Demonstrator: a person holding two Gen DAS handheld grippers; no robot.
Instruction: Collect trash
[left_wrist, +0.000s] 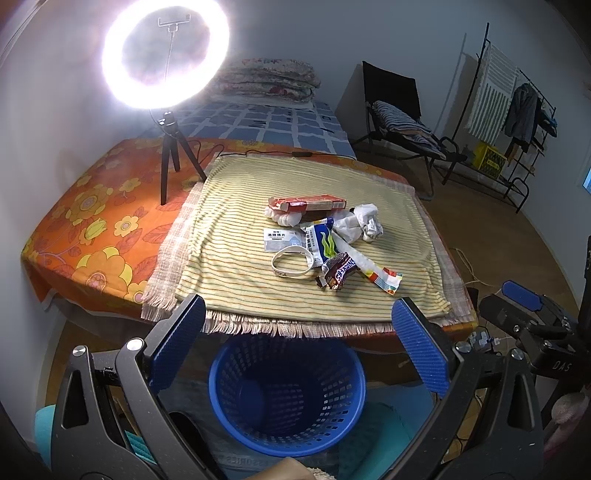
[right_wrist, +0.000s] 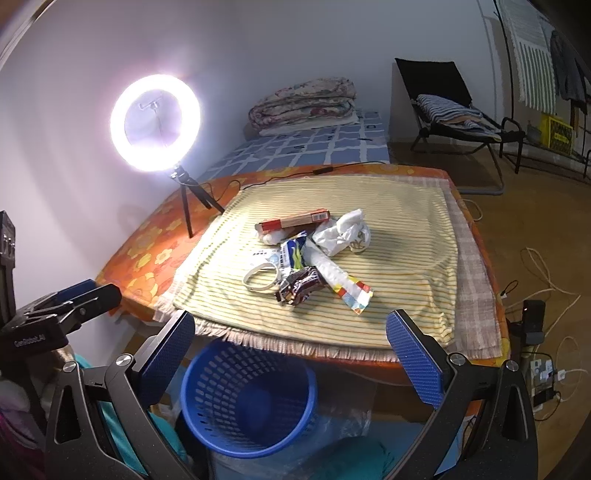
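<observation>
A pile of trash lies mid-table on a striped cloth (left_wrist: 236, 221): a red carton (left_wrist: 308, 203), crumpled white bags (left_wrist: 360, 223), a white sachet (left_wrist: 282, 239), a blue-green packet (left_wrist: 325, 242), a white ring (left_wrist: 293, 263), a brown candy wrapper (left_wrist: 340, 271) and a colourful wrapper (left_wrist: 386, 278). The same candy wrapper (right_wrist: 301, 288) and carton (right_wrist: 295, 220) show in the right wrist view. A blue mesh basket (left_wrist: 286, 391) (right_wrist: 247, 398) stands on the floor under the near table edge. My left gripper (left_wrist: 297, 347) and right gripper (right_wrist: 291, 354) both hover open above the basket, holding nothing.
A lit ring light on a tripod (left_wrist: 173, 162) stands at the table's back left, its cable (left_wrist: 258, 151) along the far edge. Beyond are a bed (left_wrist: 266, 118), a black chair (left_wrist: 402, 118) and a clothes rack (left_wrist: 517, 122). Cables and a power strip (right_wrist: 546, 373) lie on the floor at right.
</observation>
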